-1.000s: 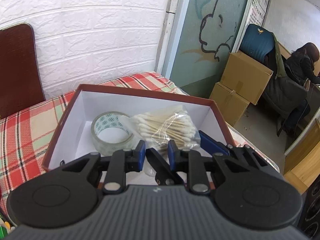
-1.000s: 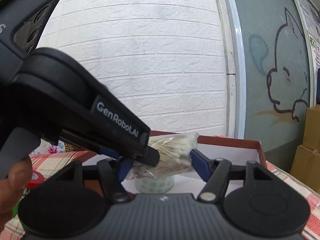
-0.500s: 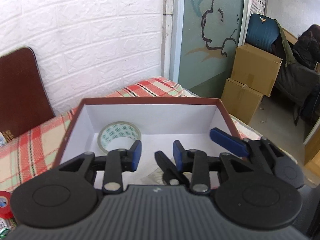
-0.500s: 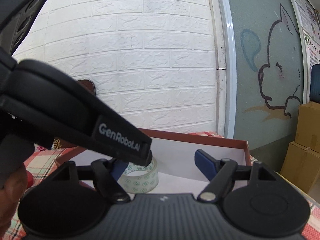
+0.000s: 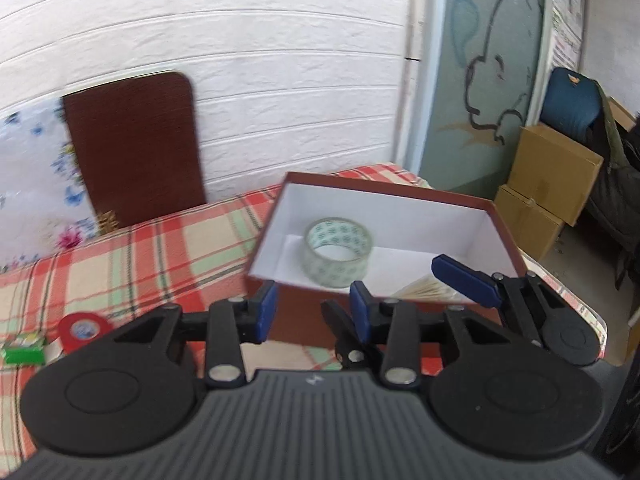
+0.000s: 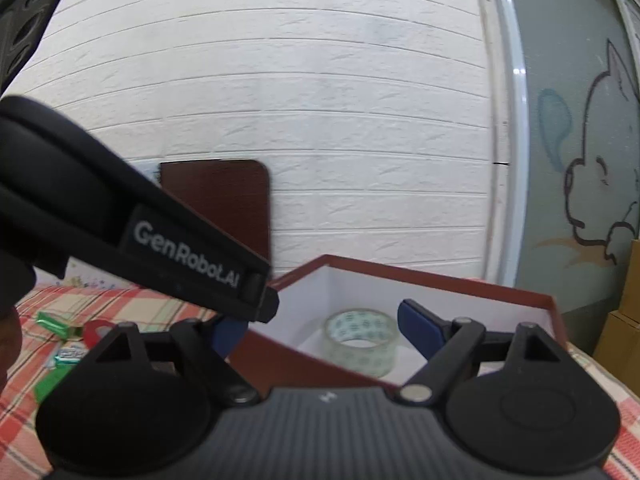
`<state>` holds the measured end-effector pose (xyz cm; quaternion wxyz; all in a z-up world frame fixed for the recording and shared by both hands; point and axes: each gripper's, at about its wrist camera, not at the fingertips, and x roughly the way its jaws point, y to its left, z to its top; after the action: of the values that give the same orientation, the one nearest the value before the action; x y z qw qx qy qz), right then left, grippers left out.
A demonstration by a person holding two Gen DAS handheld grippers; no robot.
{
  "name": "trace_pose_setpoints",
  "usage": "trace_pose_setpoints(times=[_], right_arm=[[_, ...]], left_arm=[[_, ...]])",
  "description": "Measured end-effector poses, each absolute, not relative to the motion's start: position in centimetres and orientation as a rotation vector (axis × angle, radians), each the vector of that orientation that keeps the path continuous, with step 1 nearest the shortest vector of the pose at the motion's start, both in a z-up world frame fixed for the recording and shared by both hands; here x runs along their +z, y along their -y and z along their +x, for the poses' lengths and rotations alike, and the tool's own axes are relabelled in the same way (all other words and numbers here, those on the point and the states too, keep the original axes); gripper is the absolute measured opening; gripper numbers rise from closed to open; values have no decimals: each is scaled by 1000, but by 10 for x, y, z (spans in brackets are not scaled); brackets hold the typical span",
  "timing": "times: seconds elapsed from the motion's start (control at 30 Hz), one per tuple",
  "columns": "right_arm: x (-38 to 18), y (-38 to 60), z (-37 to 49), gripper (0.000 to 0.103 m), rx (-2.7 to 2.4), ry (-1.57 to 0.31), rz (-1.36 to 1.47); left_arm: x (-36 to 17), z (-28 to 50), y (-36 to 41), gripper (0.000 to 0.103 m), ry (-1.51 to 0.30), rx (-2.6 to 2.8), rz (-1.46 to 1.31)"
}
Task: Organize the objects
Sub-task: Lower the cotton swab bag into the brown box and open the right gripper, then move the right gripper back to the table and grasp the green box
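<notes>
Two grippers: left gripper (image 5: 312,304) and right gripper (image 6: 320,324), jaws opening, nothing held.
Tape: clear patterned tape roll (image 5: 338,252) laid flat, hole upward, inside red-brown white-lined cardboard box (image 5: 384,192).
Swabs: bagged cotton swabs (image 5: 424,290) laid near box's front-right corner; axis cannot be told.

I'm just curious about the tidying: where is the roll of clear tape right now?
The roll of clear tape lies flat inside the open red box, toward its left end, with the bag of cotton swabs to its right in the left wrist view.
</notes>
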<state>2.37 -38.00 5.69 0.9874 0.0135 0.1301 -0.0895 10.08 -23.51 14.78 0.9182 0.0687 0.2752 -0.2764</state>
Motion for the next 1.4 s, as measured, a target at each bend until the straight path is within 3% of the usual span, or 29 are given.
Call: trace_pose_setpoints(times=[0.37,0.7,1.4], right_arm=[[48,301,38,85,-3,-397,33],[30,233,42,87,83,-547,-24],[4,183,59,87,126,-693,-65]], left_arm=[[135,89,132,43,-588,-412,35],[91,90,37,43,-681,-221,-41],[37,100,-38,46,-702,-58,-21]])
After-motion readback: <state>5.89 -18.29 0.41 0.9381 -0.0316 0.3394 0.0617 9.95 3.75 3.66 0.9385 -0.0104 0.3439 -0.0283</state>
